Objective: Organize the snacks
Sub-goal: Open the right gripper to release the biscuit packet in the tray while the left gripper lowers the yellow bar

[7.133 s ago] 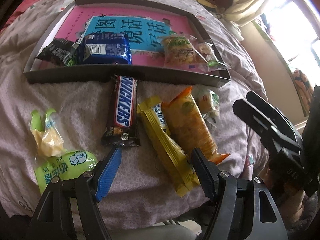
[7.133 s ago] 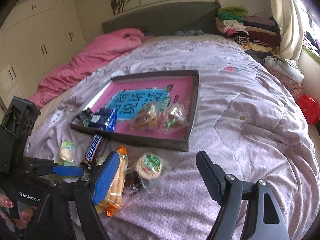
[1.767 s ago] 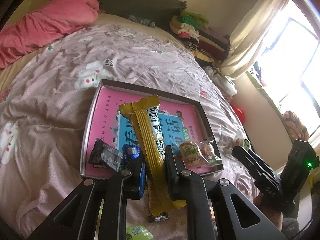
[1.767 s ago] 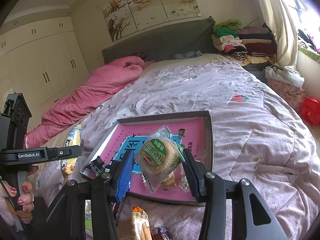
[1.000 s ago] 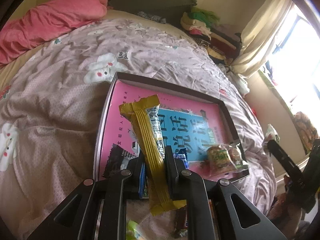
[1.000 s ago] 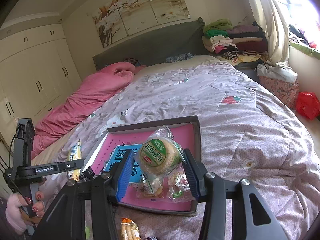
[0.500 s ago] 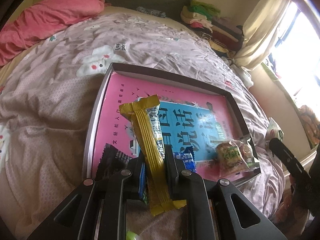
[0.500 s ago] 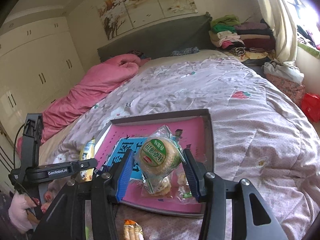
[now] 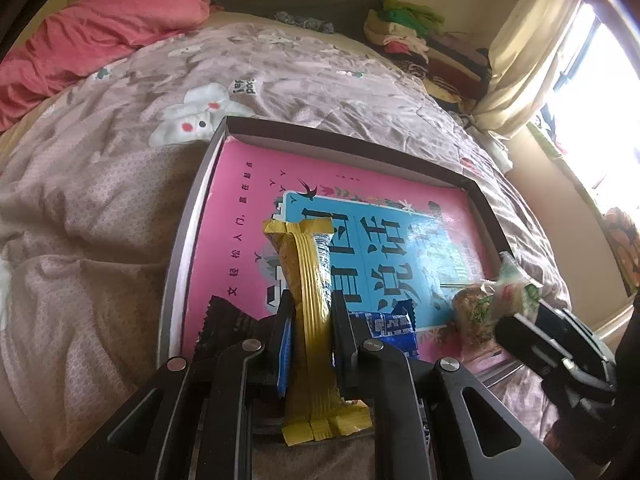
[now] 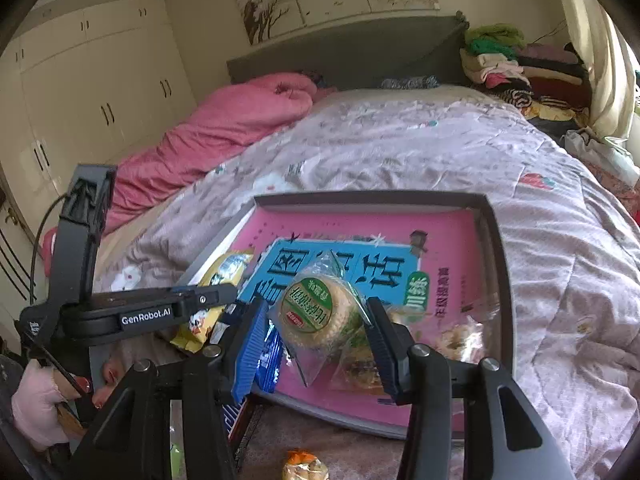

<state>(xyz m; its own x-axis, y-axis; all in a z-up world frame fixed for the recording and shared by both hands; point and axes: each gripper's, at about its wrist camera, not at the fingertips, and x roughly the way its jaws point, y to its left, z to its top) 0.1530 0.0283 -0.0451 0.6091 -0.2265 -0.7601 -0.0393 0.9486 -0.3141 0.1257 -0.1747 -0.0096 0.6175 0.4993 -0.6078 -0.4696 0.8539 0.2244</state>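
The left gripper (image 9: 308, 332) is pinched tight on a long yellow snack bar (image 9: 306, 280), gripping it somewhat below its middle, so that the bar's long axis runs straight out along the fingers, its crimped far end ahead of the fingertips and its near end hanging back under the jaws. Directly ahead of and below that gripper lies the shallow tray (image 9: 188, 216) on the bed, its pink and blue floor mostly bare beyond the bar's tip. A blue packet (image 9: 390, 328) sits just right of the fingertips and a dark wrapper (image 9: 224, 324) just to their left, both at the tray's near edge. The right gripper (image 10: 314, 320) is closed on a round rice cake (image 10: 316, 314) in a clear wrapper, held across its width, its green label facing back toward the camera. It hovers over the tray's near right part, where two clear-wrapped snacks (image 10: 460, 340) already lie just below and beyond its right finger. Both hands appear equally close to setting down. The likely deciding relation is the bar's length against the bare strip ahead: lowered as it points, it would lie lengthwise between the blue packet and the dark wrapper.
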